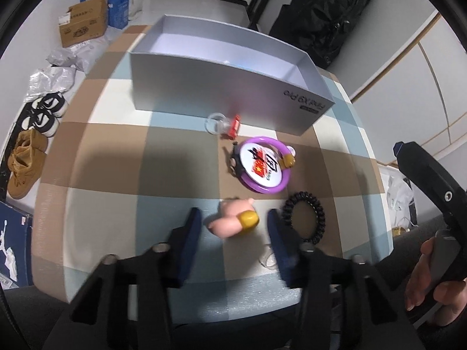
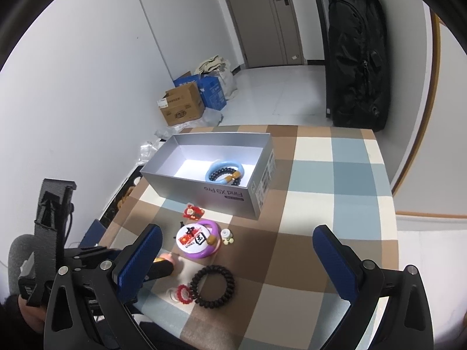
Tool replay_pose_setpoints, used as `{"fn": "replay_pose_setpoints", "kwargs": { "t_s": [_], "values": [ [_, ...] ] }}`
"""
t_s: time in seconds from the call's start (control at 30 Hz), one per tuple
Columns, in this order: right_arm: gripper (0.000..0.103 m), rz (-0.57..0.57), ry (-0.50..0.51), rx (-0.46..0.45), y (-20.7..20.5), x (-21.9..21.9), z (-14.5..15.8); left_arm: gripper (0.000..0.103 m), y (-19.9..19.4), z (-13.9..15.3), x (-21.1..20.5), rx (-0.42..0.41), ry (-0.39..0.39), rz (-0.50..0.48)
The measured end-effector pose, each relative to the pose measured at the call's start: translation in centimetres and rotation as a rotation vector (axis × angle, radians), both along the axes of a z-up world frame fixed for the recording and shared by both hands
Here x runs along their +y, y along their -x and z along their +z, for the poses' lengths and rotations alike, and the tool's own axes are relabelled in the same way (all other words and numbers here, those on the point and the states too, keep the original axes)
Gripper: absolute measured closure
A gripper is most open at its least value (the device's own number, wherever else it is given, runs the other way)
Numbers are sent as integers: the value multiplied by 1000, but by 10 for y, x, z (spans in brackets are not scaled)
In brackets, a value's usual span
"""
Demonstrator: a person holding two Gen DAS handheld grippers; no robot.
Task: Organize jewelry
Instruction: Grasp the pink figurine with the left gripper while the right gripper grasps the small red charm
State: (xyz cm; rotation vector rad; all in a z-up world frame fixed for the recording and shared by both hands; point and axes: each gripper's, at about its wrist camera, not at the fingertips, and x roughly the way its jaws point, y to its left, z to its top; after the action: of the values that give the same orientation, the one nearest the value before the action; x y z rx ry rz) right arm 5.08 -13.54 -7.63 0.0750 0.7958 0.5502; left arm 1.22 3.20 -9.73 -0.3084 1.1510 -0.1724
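Note:
A silver open box (image 1: 221, 87) (image 2: 204, 186) stands on the checked table; a blue ring and a dark bead bracelet (image 2: 226, 172) lie inside it. My left gripper (image 1: 233, 223) is open, its fingers on either side of a pink and yellow ring (image 1: 233, 218), just above the table. A purple ring (image 1: 264, 169) (image 2: 214, 239) holds a round white badge (image 2: 194, 239). A black spiral hair tie (image 1: 305, 214) (image 2: 213, 287) lies right of the pink ring. A red charm (image 1: 233, 127) (image 2: 193, 211) lies by the box. My right gripper (image 2: 236, 258) is open and empty above the table.
A small red frilly ring (image 2: 184, 293) and a clear ring (image 1: 216, 122) lie on the table. Small cream beads (image 2: 227, 237) sit beside the purple ring. Shoes (image 1: 38, 134), cardboard boxes (image 2: 182, 108) and a black bag (image 2: 357, 58) are on the floor around the table.

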Motion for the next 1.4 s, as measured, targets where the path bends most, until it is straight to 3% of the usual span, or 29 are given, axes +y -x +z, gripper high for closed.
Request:
{"fn": "replay_pose_setpoints", "kwargs": {
  "t_s": [0.23, 0.43, 0.67, 0.87, 1.1, 1.27, 1.4],
  "values": [
    [0, 25, -1, 13, 5, 2, 1, 74, 0, 2, 2, -12, 20, 1],
    [0, 62, -20, 52, 17, 4, -3, 74, -2, 6, 16, -12, 88, 59],
    [3, 203, 52, 93, 40, 33, -20, 74, 4, 26, 33, -72, 145, 126],
    [25, 269, 153, 108, 51, 58, -45, 74, 0, 32, 40, -103, 171, 153],
    [68, 282, 250, 74, 56, 72, -55, 74, -2, 32, 51, -108, 203, 179],
    [71, 292, 319, 17, 64, 79, -59, 74, -2, 33, 54, -104, 214, 184],
    [83, 280, 315, 14, 59, 76, -57, 74, -2, 35, 55, -110, 225, 185]
  ]
}}
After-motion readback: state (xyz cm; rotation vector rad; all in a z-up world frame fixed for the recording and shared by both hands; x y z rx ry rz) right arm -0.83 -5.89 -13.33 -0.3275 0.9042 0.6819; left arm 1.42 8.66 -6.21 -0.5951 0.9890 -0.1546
